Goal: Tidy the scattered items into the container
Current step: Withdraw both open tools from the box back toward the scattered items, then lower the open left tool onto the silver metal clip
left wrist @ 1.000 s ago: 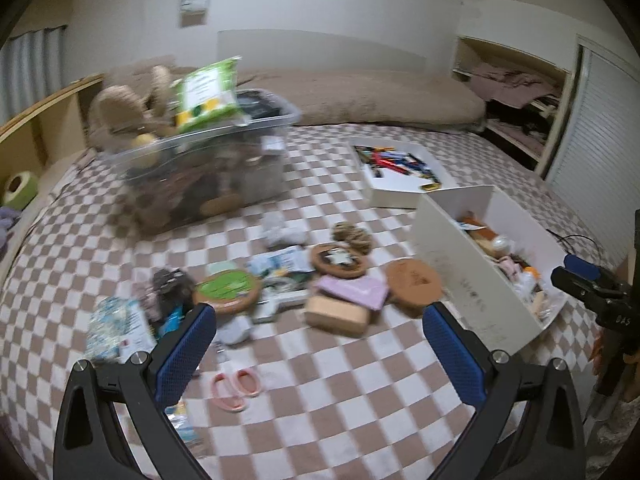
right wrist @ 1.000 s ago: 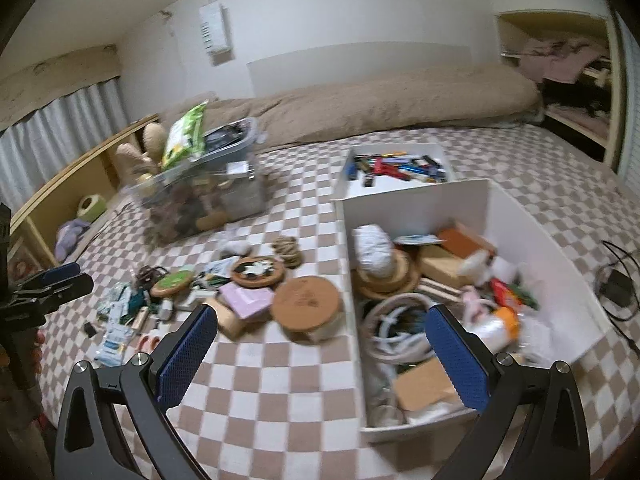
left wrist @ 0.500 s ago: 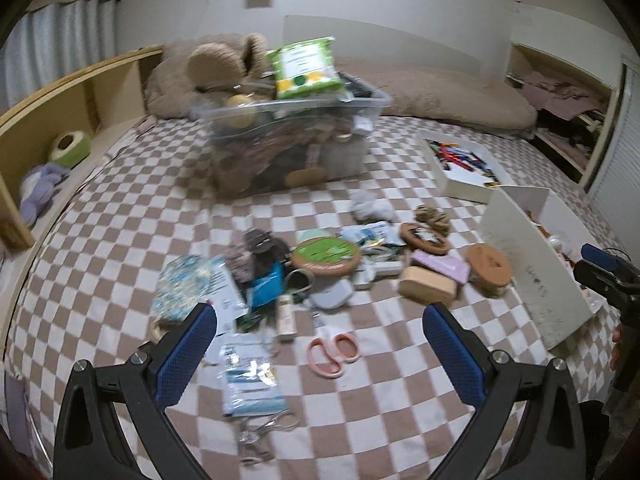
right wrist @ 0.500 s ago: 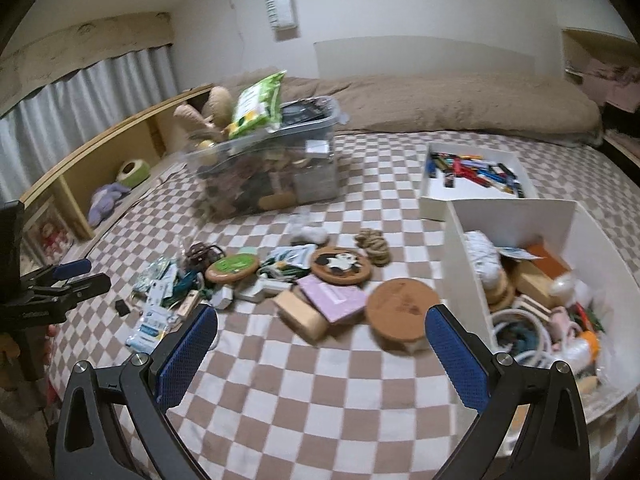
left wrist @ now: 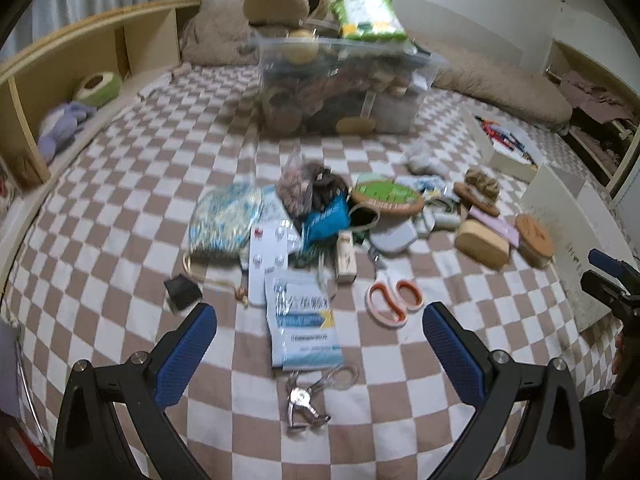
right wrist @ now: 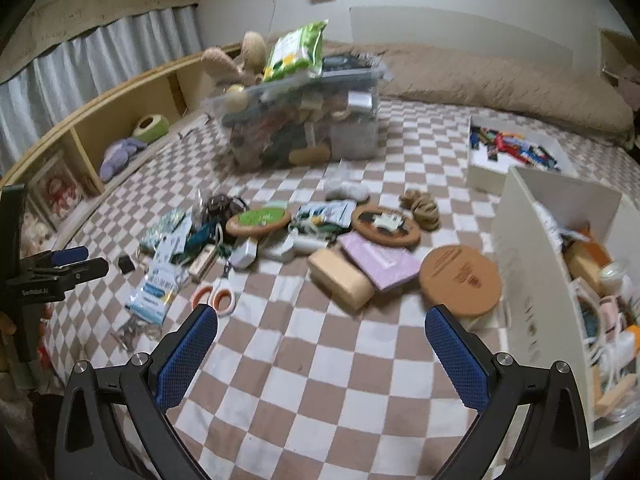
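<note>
Both the left gripper (left wrist: 320, 330) and right gripper (right wrist: 321, 330) hover with jaws released, holding nothing. Scissors (left wrist: 394, 294), a packet (left wrist: 304, 320) and other clutter lie on the bed (right wrist: 360, 380), left of the white box (right wrist: 532, 276).

I'm looking into a bedroom in someone's home. A brown-and-white checkered bedspread (right wrist: 320, 360) covers a wide bed, with a long tan bolster pillow (right wrist: 500, 80) along the far wall. A low wooden shelf (right wrist: 120, 120) runs down one side, holding a purple plush toy (right wrist: 120, 154) and a framed picture (right wrist: 54, 192), with grey curtains (right wrist: 100, 60) above. A clear plastic storage bin (right wrist: 304, 128) crammed with soft toys sits on the bed.
</note>
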